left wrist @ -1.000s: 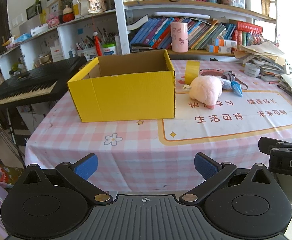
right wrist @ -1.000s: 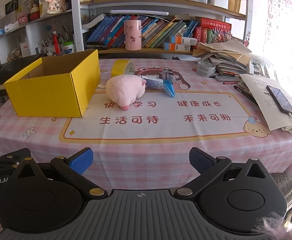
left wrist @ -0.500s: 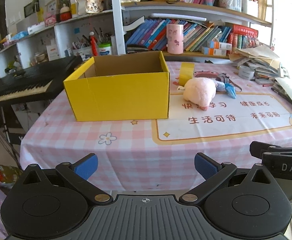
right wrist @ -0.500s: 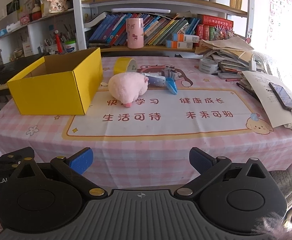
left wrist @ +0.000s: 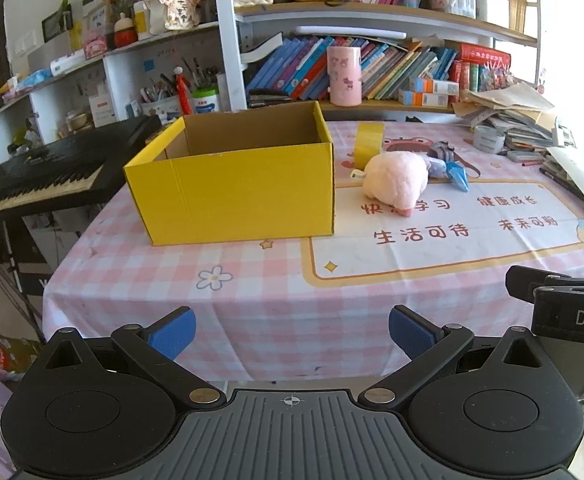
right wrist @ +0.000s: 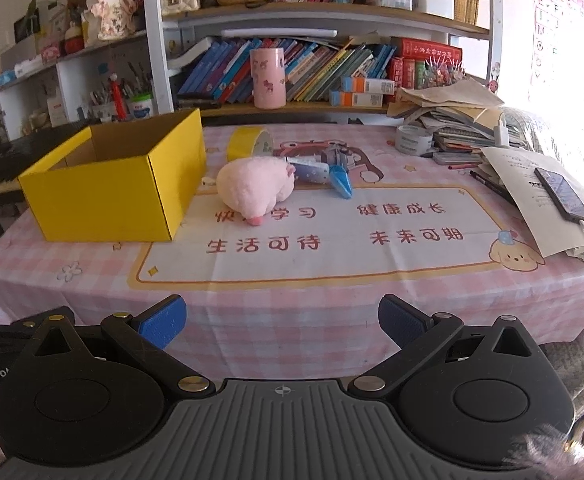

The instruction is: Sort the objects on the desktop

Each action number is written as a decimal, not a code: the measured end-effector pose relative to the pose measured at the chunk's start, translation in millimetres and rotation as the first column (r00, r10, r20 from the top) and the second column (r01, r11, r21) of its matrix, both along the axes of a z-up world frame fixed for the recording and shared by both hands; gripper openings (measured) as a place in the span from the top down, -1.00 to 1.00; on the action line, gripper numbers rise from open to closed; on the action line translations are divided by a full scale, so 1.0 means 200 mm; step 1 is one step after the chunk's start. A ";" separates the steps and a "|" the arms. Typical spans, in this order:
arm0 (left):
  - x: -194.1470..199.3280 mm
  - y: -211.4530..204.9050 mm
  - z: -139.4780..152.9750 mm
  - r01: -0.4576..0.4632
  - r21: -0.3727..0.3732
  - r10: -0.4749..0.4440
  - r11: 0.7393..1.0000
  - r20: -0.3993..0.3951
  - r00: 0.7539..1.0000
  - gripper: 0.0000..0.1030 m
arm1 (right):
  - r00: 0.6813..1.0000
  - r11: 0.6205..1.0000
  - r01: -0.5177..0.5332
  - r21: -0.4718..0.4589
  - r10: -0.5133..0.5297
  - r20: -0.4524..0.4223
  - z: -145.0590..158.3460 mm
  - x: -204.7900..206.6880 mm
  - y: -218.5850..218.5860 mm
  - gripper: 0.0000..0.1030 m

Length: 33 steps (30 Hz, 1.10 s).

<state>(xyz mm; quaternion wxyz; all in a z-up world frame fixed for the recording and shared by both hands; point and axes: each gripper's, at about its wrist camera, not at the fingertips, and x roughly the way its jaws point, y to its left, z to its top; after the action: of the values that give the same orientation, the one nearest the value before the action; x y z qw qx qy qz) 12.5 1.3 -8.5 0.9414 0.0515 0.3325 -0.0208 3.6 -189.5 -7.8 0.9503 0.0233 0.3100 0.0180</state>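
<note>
An open yellow cardboard box [left wrist: 236, 184] [right wrist: 120, 184] stands on the pink checked tablecloth [left wrist: 252, 300] [right wrist: 292, 304], its inside looking bare. Right of it lies a pink plush toy [left wrist: 397, 178] [right wrist: 254, 186], with a yellow tape roll [left wrist: 368, 144] [right wrist: 250, 143] behind it and a blue pen-like item [left wrist: 454, 171] [right wrist: 340, 182] beside it. My left gripper [left wrist: 292, 332] is open, off the table's near edge and well short of the box. My right gripper [right wrist: 282, 322] is open too, in front of the table edge, holding nothing.
A black keyboard [left wrist: 40, 176] sits left of the table. Shelves of books [right wrist: 312, 68] and a pink cup [right wrist: 268, 78] stand behind. A grey tape roll [right wrist: 414, 140], stacked papers [right wrist: 452, 120] and a phone [right wrist: 564, 196] crowd the right side. The right gripper's body [left wrist: 564, 300] shows at the left view's right edge.
Both grippers pulled back from the table and then came slightly closer again. Both stay open. The objects on the table have not moved.
</note>
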 end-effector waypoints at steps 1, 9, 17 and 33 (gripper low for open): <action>0.00 0.00 0.00 0.001 0.000 -0.001 1.000 -0.001 1.000 -1.00 | 1.000 1.000 0.002 0.001 -0.002 0.000 0.00 0.00 0.00 -1.00; 0.01 -0.01 -0.01 0.008 0.012 -0.007 1.000 -0.011 1.000 -1.00 | 1.000 1.000 0.008 -0.008 -0.008 -0.015 -0.01 0.00 0.00 -1.00; 0.01 -0.01 -0.01 -0.001 0.003 0.001 1.000 -0.009 1.000 -1.00 | 0.998 0.999 0.034 0.003 -0.034 -0.044 -0.04 0.02 -0.02 -1.00; 0.00 0.01 -0.03 0.010 0.003 -0.010 1.000 -0.023 1.000 -1.00 | 0.999 0.999 -0.039 -0.026 0.039 -0.004 -0.01 -0.01 0.04 -1.00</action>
<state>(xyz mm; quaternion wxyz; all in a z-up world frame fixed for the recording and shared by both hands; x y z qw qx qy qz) 12.9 2.4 -13.5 0.9374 0.0542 0.3431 -0.0256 1.2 -182.4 -8.8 0.9494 0.0046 0.3123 0.0325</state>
